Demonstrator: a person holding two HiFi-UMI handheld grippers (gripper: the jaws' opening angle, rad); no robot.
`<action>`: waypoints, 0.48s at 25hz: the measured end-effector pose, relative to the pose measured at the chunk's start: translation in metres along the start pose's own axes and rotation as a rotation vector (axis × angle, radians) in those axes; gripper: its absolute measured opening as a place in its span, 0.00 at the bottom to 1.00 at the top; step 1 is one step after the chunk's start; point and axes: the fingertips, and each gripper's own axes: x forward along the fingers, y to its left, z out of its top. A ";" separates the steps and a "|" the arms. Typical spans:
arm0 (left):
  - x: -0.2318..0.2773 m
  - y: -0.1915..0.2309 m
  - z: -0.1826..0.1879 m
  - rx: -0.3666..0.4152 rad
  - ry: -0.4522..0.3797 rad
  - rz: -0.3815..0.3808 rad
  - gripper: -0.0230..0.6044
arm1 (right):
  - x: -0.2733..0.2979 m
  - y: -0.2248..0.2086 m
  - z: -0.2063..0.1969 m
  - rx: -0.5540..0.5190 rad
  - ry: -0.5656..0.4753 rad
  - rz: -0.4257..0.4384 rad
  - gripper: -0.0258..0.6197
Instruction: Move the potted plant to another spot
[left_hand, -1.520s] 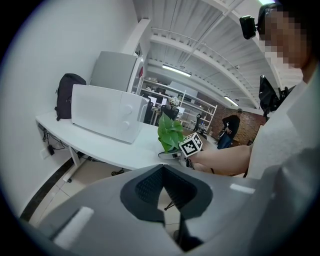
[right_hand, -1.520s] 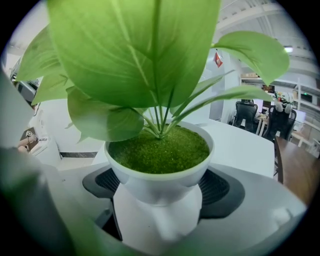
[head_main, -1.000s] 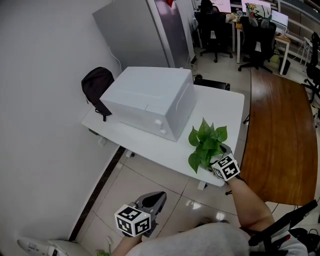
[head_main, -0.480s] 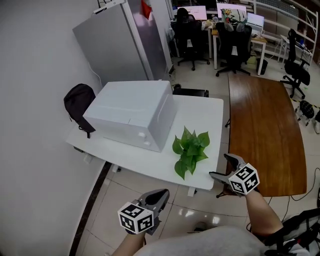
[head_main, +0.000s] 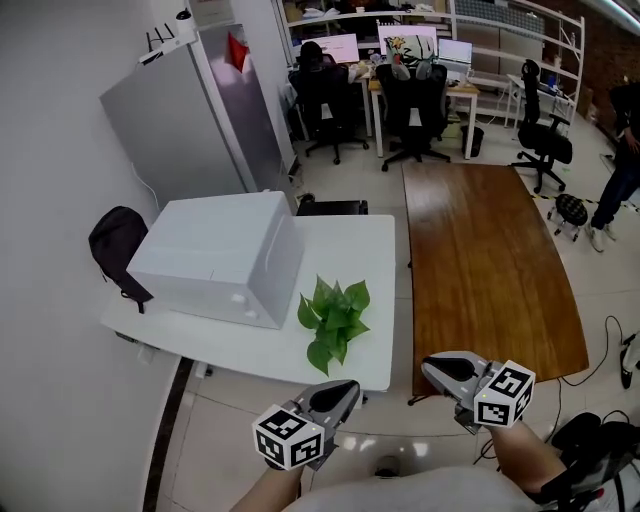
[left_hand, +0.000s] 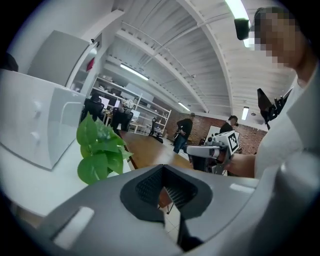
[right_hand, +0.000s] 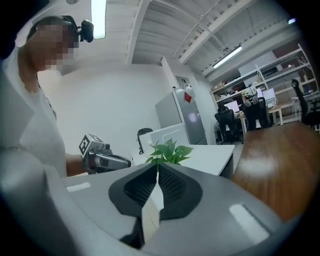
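**Position.** Plant (head_main: 333, 318) is set on the white table (head_main: 372, 238), toward its 5 o'clock corner and near the front edge. The white box (head_main: 215, 258) lies at the plant's 9 o'clock, just beside the leaves. The pot is hidden under the foliage.

**Grippers.** Right gripper (head_main: 428, 366): the jaws have just been closing and are now brought together, with nothing between them. Left gripper (head_main: 348, 388): jaws likewise together, empty. Both are held off the table, at the plant's 4 and 6 o'clock, apart from it. Placement is judged done, or nearly so.

**Risks.**
- The plant is set close to the edge, so it could be tipped to the floor by a knock to the table or a gripper swung past.
- If a re-grip is wanted, the pot cannot be sighted, so leaves or stems could be pinched instead and torn.
- The jaws would first have to be opened.
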 end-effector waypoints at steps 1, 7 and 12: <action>0.002 -0.006 -0.001 0.004 0.001 -0.010 0.03 | -0.006 0.004 0.000 0.015 -0.013 0.004 0.05; -0.006 -0.049 -0.020 0.016 0.017 -0.022 0.03 | -0.049 0.041 -0.020 0.060 -0.019 0.039 0.05; -0.028 -0.123 -0.037 0.039 0.001 -0.001 0.03 | -0.105 0.094 -0.039 0.051 -0.012 0.058 0.05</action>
